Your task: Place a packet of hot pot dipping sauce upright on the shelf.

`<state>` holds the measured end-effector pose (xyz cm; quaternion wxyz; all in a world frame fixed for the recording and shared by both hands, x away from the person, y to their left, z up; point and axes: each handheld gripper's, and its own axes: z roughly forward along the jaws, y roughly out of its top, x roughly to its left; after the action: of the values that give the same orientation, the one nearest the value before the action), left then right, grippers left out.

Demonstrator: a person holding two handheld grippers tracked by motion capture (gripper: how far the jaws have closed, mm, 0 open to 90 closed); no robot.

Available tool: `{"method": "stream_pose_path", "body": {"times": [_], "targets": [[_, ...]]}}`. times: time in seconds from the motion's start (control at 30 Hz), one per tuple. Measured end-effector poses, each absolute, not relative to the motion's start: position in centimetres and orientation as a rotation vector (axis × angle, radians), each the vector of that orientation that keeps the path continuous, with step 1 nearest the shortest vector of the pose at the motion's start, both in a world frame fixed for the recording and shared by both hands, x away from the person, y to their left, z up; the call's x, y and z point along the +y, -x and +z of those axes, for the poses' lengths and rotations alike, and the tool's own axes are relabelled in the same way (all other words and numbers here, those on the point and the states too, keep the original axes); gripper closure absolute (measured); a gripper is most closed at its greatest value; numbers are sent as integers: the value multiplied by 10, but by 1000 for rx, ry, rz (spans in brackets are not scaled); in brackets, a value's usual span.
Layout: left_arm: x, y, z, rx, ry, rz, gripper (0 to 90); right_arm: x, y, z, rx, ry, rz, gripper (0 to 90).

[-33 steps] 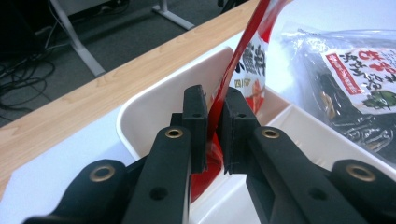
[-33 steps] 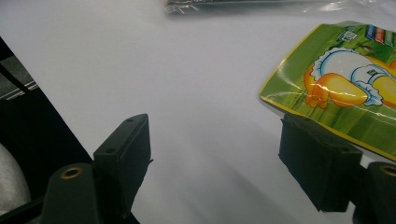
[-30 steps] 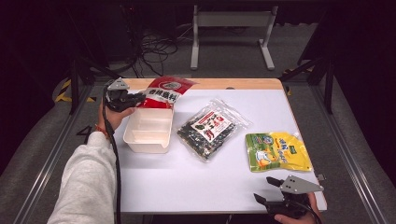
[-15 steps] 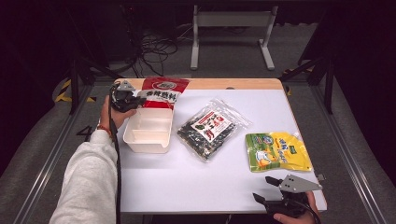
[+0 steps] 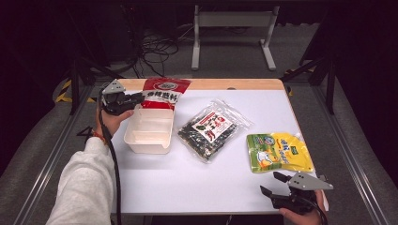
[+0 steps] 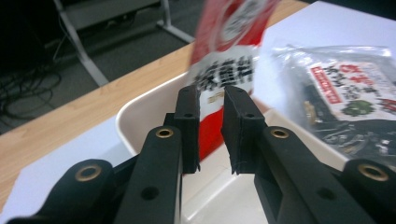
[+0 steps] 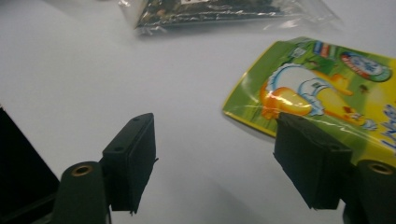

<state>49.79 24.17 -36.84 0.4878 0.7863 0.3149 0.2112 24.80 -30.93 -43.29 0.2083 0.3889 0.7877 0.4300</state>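
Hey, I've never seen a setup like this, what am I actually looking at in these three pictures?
A person sits at a white table holding a hand tool with two black jaws in each hand. One picture looks down from above; the other two come from small cameras riding on the tools, looking along their jaws.

The left gripper is at the far left, by a white plastic tub and a red packet that leans over the tub's far rim. In the left gripper view its jaws have just been opening: there is a narrow gap, the red packet shows beyond it, and the pads are not pressing on it.

The right gripper waits at the near right edge, jaws wide and empty, next to a yellow-green pouch. A clear bag of dark seaweed lies in the middle.
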Motion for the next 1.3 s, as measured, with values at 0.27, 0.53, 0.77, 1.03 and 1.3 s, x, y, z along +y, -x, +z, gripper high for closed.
{"method": "stream_pose_path", "body": {"times": [0.27, 0.53, 0.77, 1.03, 1.3], "targets": [[237, -450, -362, 677, -1894, 516, 734, -317, -258, -427, 2151, -1087, 1215, 359], [236, -412, -368, 643, -1920, 535, 676, -321, -267, -424, 2140, -1085, 1217, 393], [233, -374, -380, 612, -1915, 491, 627, -320, -272, -424, 2143, -1095, 1226, 417], [219, -334, -402, 571, -2007, 505, 529, -313, -280, -422, 2167, -1072, 1252, 446], [217, -316, -427, 601, -2046, 489, 387, -302, -286, -423, 2215, -1042, 1261, 483]]}}
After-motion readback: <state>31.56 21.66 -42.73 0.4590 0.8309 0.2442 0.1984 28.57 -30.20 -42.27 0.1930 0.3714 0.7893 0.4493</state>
